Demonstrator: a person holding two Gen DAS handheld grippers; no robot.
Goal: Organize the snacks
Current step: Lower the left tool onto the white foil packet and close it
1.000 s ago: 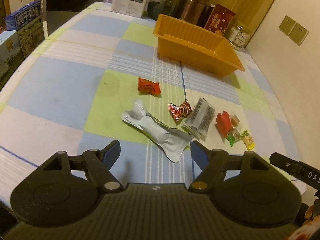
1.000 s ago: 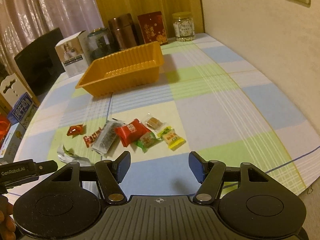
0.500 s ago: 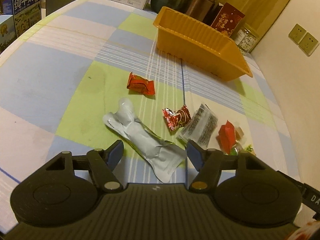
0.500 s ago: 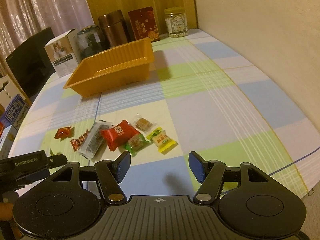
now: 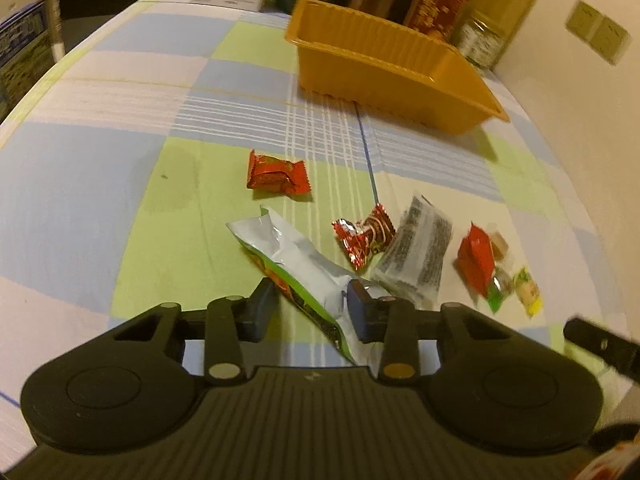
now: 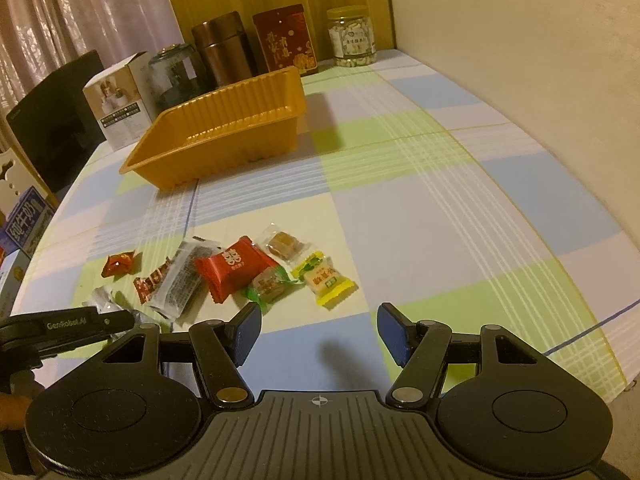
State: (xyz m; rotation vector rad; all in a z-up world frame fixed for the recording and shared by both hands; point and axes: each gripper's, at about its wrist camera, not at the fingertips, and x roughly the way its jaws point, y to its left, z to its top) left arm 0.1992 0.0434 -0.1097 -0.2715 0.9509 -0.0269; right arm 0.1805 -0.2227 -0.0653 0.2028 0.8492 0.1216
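Checked tablecloth (image 6: 420, 208) | orange tray (image 5: 392, 68) behind scattered snacks | jars (image 6: 352, 36) by wall

Tablecloth (image 6: 400, 216): woven-looking check cloth, matt. Tray (image 6: 224, 136): ribbed orange plastic, slight sheen. Long silver packet (image 5: 304, 264): crinkled glossy foil. Red candy wrappers (image 5: 276, 172): shiny foil. Canisters (image 6: 224, 52): brushed coppery metal. Jar (image 6: 352, 36): clear plastic or glass. Gripper bodies (image 6: 316, 432): matt black ribbed plastic.
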